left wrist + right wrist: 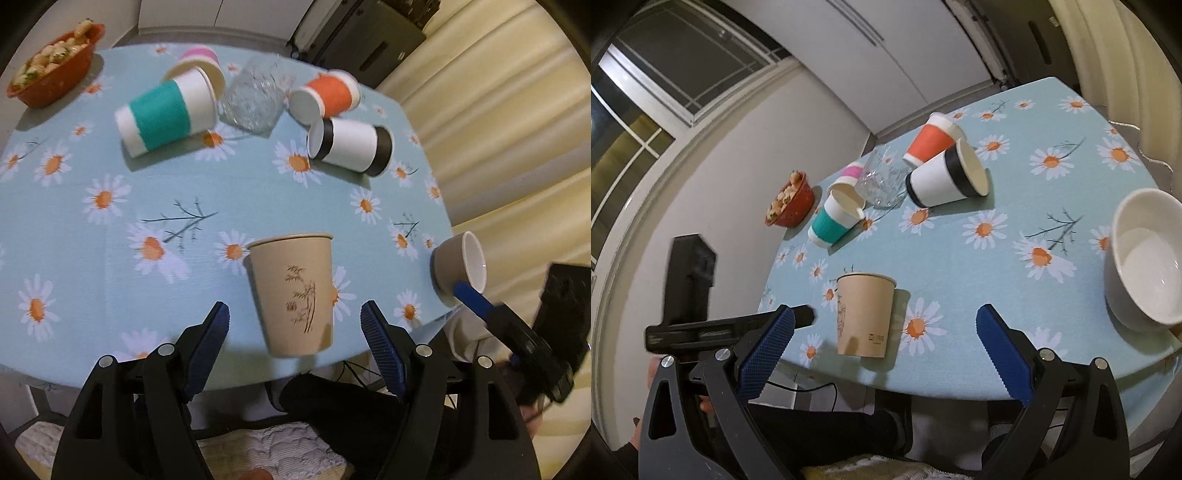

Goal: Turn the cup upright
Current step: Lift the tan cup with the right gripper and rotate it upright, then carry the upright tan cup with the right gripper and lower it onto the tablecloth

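I see the tan cup (pixel 293 295) standing upright near the table's (pixel 110 236) near edge. My left gripper (pixel 293 325) is spread wide around it, touching nothing. My right gripper (pixel 884 332) is wide open too, empty, with a grey bowl (pixel 1145 258) beside it at the right edge.

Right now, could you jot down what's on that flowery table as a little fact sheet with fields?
upright: tan paper cup, near edge
on their sides: teal-band cup, orange-band cup, black-band cup, pink-band cup, clear glass
tilted: grey bowl, at table edge
food: red bowl, far corner
left gripper: open, around tan cup, not touching
right gripper: open, empty
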The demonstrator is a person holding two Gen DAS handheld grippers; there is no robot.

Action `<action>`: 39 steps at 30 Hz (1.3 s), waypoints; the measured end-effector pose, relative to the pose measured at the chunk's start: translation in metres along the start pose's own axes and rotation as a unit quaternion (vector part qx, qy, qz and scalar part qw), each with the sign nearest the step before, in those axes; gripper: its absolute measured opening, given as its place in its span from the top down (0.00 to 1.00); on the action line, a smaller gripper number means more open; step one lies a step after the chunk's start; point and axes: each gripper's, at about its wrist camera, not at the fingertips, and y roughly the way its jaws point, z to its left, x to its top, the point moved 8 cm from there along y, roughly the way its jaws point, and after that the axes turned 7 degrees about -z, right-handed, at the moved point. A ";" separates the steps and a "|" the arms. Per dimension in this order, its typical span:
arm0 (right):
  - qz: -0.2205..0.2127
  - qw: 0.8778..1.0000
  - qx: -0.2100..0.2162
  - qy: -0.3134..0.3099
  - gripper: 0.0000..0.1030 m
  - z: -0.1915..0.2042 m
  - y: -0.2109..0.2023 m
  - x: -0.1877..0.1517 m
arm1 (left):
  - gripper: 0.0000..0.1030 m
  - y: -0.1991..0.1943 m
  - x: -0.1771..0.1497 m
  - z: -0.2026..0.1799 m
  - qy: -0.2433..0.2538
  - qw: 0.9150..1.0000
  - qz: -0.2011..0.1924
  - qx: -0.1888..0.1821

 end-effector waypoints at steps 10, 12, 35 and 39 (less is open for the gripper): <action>0.076 0.996 -0.020 -0.048 0.05 0.031 0.049 -0.004 | 0.30 -0.059 -0.018 0.037 -0.047 0.995 -0.081 -0.038; 0.089 0.995 -0.023 -0.050 0.05 0.035 0.058 -0.005 | 0.30 -0.064 -0.023 0.046 -0.071 0.992 -0.094 -0.051; 0.243 0.962 -0.101 -0.068 0.29 0.033 0.144 -0.036 | 0.30 -0.056 -0.064 0.108 -0.123 0.980 -0.123 -0.097; 0.247 0.961 -0.102 -0.067 0.37 0.035 0.150 -0.040 | 0.30 -0.057 -0.067 0.114 -0.133 0.978 -0.122 -0.104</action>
